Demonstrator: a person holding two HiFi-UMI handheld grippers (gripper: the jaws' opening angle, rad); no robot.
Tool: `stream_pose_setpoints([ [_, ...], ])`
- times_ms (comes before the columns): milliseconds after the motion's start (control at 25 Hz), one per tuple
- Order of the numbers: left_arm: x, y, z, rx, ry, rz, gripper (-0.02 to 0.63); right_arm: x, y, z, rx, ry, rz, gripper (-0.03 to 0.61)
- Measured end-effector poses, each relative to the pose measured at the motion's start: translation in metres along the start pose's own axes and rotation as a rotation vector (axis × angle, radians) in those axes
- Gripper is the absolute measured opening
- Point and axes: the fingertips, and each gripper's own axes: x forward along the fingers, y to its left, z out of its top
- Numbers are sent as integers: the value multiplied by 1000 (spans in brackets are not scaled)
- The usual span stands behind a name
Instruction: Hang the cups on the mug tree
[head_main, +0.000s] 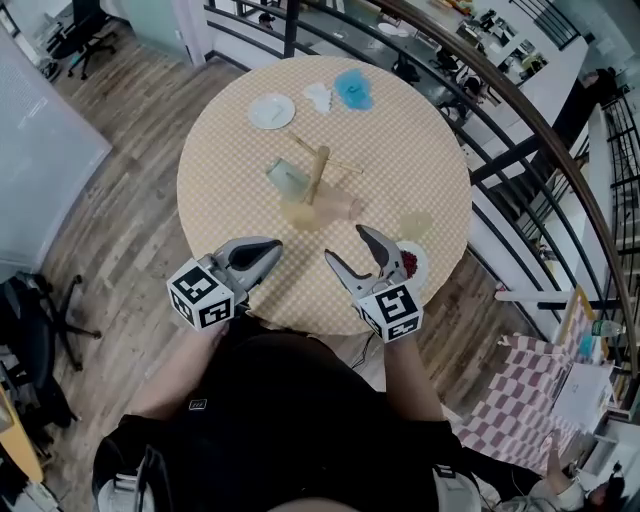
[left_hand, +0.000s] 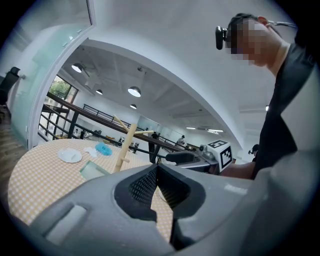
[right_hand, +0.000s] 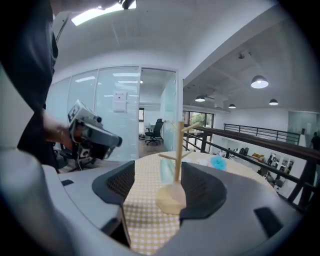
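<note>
Head view looks down on a round checked table (head_main: 230, 150). Left tongs (head_main: 274, 246) are shut tight and hold nothing. Right tongs (head_main: 346, 244) are spread wide, with nothing between them. Mug tree (head_main: 318, 175) stands beyond both tongs, mid-table. A clear cup (head_main: 288, 178) sits against its left side; whether it hangs is unclear. A pale cup (head_main: 415, 224) sits just ahead of the right tongs.
</note>
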Motion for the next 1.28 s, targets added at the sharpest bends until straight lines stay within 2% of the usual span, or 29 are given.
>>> stream_pose_setpoints([
  [160,-10,2,-2,-15,-5,-74,6,-6,32,13,64,-37,-23,251],
  [320,-31,16,10,-13,-26,-157,6,7,53,19,159,-64,-120,193],
  [480,-55,18,16,-1,-8,-282,5,19,80,29,292,-113,-190,142],
  [600,-64,6,14,94,33,-413,6,27,96,38,337,-133,-232,119],
  [680,-65,-8,15,159,38,-471,6,24,110,42,340,-145,-240,105],
  [800,-59,-23,18,185,6,-468,6,4,129,44,357,-162,-256,81],
  [920,-52,-41,28,163,-46,-494,6,-17,136,45,376,-186,-280,60],
  [1080,-49,-61,50,140,-121,-509,6,-34,135,46,343,-184,-302,49],
  [1280,-49,-76,43,222,-61,-447,6,-67,120,42,373,-231,-368,49],
])
